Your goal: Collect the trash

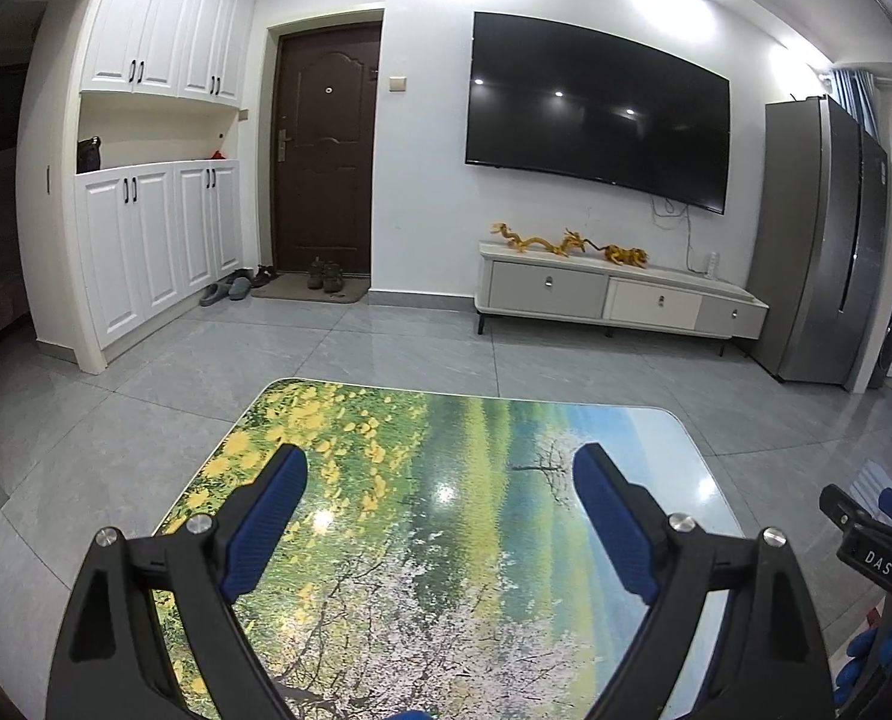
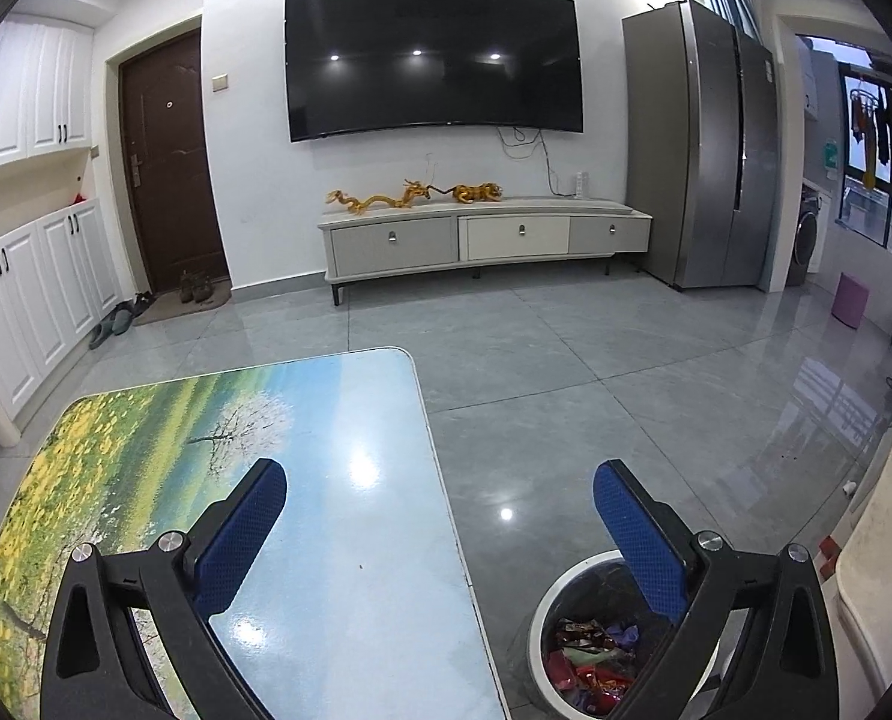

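Above bench (image 1: 446, 540), living room: left hand-held gripper (image 1: 440, 474) spread wide, empty. Right hand-held gripper (image 2: 440, 489) also spread wide, empty, straddling bench edge and floor. Bin (image 2: 551, 588) on floor just beside bench, under right finger; trash (image 2: 590, 654), coloured wrappers, already inside. No litter visible on bench top. Judgement: collection at or near end. Next move: scan for leftovers; if none, withdraw.

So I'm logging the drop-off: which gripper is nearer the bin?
Right. The right gripper hangs open at the table edge, its right finger over the bin. The left gripper is open over the table; no bin in its view.
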Action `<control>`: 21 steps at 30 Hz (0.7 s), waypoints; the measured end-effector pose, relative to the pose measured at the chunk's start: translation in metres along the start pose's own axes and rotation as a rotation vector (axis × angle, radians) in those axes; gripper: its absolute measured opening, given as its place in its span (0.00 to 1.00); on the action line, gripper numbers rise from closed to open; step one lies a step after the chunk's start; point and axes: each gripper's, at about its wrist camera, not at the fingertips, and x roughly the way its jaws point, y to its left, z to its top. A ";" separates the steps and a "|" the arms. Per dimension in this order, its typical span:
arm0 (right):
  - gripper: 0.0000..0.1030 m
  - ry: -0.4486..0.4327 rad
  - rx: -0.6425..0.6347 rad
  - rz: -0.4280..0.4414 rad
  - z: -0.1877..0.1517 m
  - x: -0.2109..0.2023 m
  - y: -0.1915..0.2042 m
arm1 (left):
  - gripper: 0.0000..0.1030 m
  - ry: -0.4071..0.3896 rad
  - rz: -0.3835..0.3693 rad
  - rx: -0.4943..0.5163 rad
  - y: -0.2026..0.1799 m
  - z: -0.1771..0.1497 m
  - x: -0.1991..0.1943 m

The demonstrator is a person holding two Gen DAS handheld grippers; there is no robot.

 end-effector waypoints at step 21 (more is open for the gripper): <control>1.00 -0.031 -0.017 -0.041 -0.006 0.001 0.005 | 1.00 -0.060 0.128 -0.058 0.016 -0.003 -0.005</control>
